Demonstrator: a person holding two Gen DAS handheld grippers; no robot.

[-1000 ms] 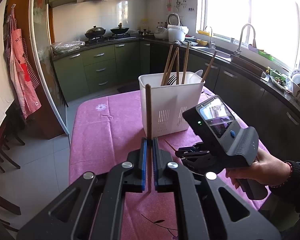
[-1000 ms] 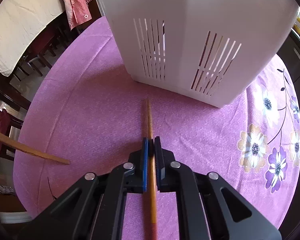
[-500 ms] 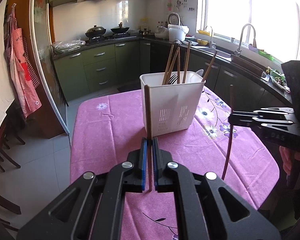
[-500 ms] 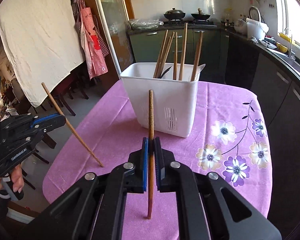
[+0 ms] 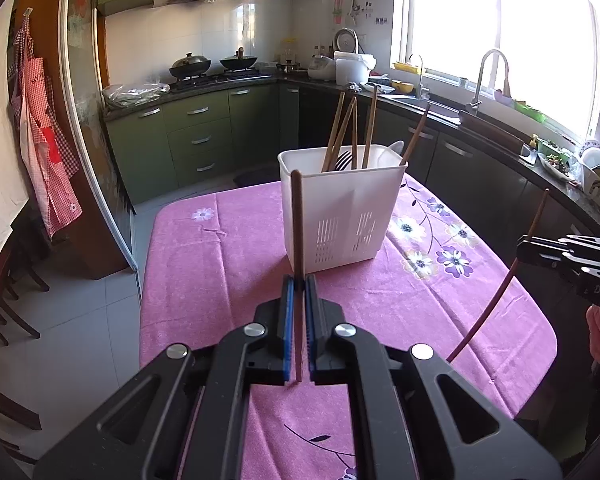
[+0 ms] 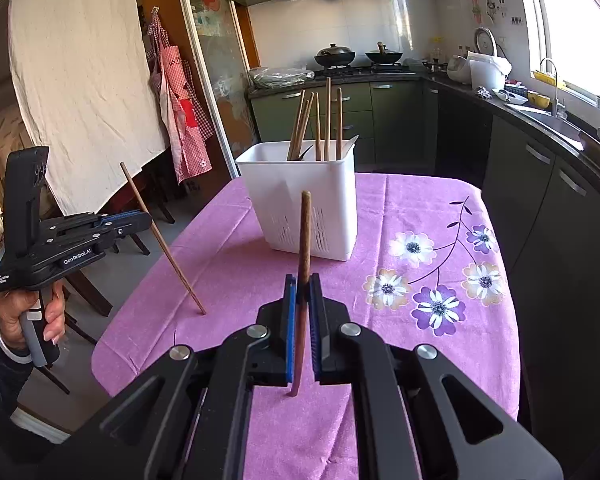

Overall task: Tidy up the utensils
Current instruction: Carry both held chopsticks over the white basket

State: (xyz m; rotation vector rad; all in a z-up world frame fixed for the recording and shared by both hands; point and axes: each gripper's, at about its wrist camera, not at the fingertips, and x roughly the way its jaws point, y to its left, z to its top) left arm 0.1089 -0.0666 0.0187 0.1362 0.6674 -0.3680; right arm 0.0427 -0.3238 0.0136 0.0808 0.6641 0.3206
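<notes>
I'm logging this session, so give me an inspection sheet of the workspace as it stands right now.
Surface: table under a pink flowered cloth.
Job's things: white bin with several chopsticks standing in it, plus a dark utensil and a white one.
Clutter: nothing seen on the cloth beside the bin.
Grippers: left gripper shut on a chopstick; right gripper shut on a darker chopstick; both held above the table, short of the bin.
Cables: nothing seen.
Surroundings: kitchen counter with woks, sink tap, aprons hanging at left.
</notes>
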